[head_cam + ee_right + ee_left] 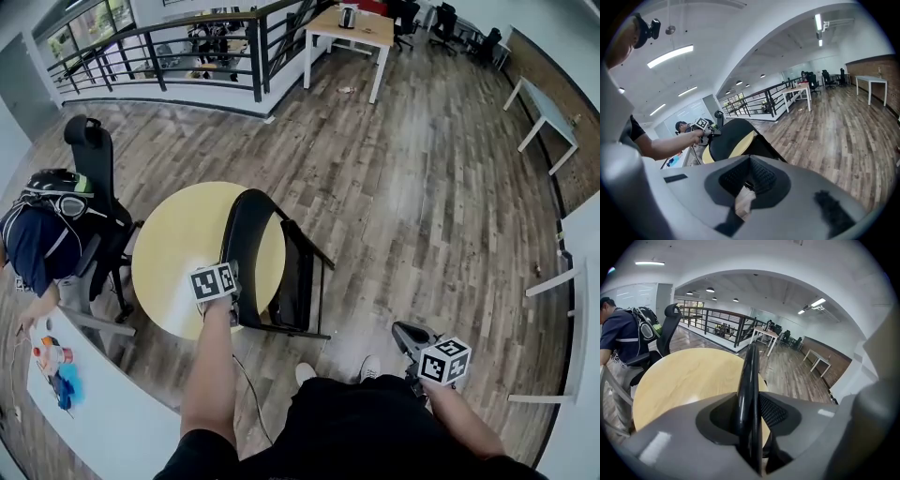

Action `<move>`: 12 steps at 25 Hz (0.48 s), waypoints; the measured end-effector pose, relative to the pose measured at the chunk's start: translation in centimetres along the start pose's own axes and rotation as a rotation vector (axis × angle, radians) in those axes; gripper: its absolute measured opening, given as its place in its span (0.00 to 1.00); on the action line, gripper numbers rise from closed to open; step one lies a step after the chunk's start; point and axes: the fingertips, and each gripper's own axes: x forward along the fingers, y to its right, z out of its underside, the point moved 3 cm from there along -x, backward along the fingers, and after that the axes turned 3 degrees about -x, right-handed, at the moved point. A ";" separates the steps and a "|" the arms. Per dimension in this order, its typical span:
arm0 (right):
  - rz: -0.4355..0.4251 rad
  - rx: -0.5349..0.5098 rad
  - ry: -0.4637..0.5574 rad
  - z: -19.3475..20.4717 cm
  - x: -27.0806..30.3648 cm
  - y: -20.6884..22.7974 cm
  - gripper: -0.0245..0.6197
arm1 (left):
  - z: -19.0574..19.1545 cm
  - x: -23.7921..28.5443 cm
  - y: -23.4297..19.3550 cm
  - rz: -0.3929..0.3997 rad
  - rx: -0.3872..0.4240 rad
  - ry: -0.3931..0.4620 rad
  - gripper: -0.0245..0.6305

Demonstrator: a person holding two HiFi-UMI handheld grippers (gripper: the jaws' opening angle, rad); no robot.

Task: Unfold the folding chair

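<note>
Your left hand-held gripper and right hand-held gripper both have smooth grey shells, with black ribbed pads lining the jaws. Each carries a white cube printed with black square markers. You wear a black top with short sleeves and pale shoes.

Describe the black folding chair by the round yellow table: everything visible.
The black folding chair looks like thin dark metal tubing with a curved, glossy black backrest and a flat black seat panel. It stands upright on the wooden plank floor, nearly folded, with the seat close to the back. Its backrest overlaps the round yellow table in the head view; whether they touch is unclear. The left gripper has its jaws closed on the backrest's rim. Nothing else visibly touches the chair.
</note>
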 end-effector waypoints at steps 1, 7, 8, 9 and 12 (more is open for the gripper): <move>0.007 -0.007 0.004 -0.1 -0.3 0.0 0.05 | 0.0 0.0 0.1 -0.006 -0.001 -0.001 0.26; 0.018 -0.012 0.034 -0.6 -1.2 0.8 0.05 | 0.2 -0.1 0.4 -0.009 -0.016 -0.021 0.26; 0.016 -0.015 0.038 -0.6 -1.2 0.9 0.05 | 0.2 -0.1 0.5 -0.010 -0.013 -0.022 0.26; 0.014 -0.017 0.042 -0.7 -1.3 1.0 0.05 | 0.3 -0.1 0.6 -0.012 -0.011 -0.022 0.26; -0.006 0.007 0.059 -0.8 -1.3 1.7 0.05 | 0.3 -0.2 1.0 -0.018 -0.006 -0.022 0.26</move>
